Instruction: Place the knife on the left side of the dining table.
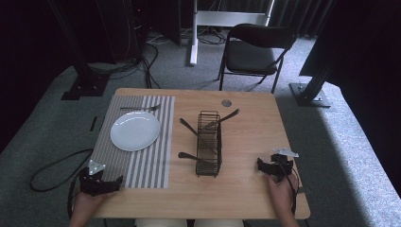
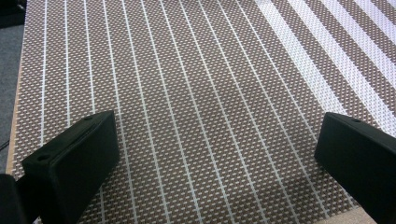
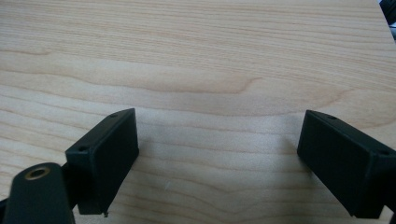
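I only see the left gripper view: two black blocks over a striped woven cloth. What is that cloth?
Observer: A striped placemat on a wooden table; the left claw is over its near corner, jaws open.
Operator: Anything on the cloth?
Observer: A white plate, with a fork lying beyond it.
Operator: What else is on the table?
Observer: A black wire rack at the middle, with utensils poking out.
Operator: And the other claw?
Observer: The right claw is open over bare wood, right of the rack.
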`<state>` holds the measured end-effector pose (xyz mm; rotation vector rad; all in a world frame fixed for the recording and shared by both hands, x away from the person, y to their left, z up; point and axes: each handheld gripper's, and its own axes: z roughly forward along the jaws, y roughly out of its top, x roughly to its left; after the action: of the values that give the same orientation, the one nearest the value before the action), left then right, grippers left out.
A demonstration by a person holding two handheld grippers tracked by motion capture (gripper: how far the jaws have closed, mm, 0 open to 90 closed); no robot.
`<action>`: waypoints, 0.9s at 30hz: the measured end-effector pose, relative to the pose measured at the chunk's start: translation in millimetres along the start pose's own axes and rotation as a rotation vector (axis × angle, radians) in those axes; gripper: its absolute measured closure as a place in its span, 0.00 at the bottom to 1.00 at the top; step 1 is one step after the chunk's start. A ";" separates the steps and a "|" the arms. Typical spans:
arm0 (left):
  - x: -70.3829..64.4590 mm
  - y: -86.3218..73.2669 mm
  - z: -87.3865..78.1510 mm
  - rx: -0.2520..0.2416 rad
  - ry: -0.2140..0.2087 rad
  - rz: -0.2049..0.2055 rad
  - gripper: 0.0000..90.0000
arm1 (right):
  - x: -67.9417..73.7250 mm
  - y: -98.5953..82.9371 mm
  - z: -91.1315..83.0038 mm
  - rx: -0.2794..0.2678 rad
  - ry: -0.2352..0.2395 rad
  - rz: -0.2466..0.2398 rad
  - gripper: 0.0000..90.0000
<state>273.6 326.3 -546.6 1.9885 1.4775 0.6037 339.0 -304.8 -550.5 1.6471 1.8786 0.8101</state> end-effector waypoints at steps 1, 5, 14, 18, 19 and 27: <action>0.0 0.3 0.0 0.003 0.000 0.001 0.00 | 0.1 -0.1 -0.1 0.000 -0.001 0.002 0.13; 0.5 0.1 -0.8 0.004 -0.009 0.010 0.01 | 0.3 -0.2 -0.2 0.001 -0.002 0.004 0.13; -0.7 0.6 -1.7 0.002 0.004 0.021 0.01 | 0.6 -0.3 -0.4 0.001 -0.004 0.006 0.13; -6.9 1.7 -2.0 0.005 -0.028 0.026 0.01 | 0.7 -0.3 -0.4 0.001 -0.005 0.007 0.13; -6.9 1.7 -2.0 0.005 -0.028 0.026 0.01 | 0.7 -0.3 -0.4 0.001 -0.005 0.007 0.13; -24.2 10.6 -4.6 -0.014 -0.087 0.055 0.01 | 0.8 -0.3 -0.4 0.000 -0.005 0.006 0.13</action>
<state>271.1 301.7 -536.3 2.0242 1.3674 0.5420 338.4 -304.1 -550.4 1.6545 1.8709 0.8072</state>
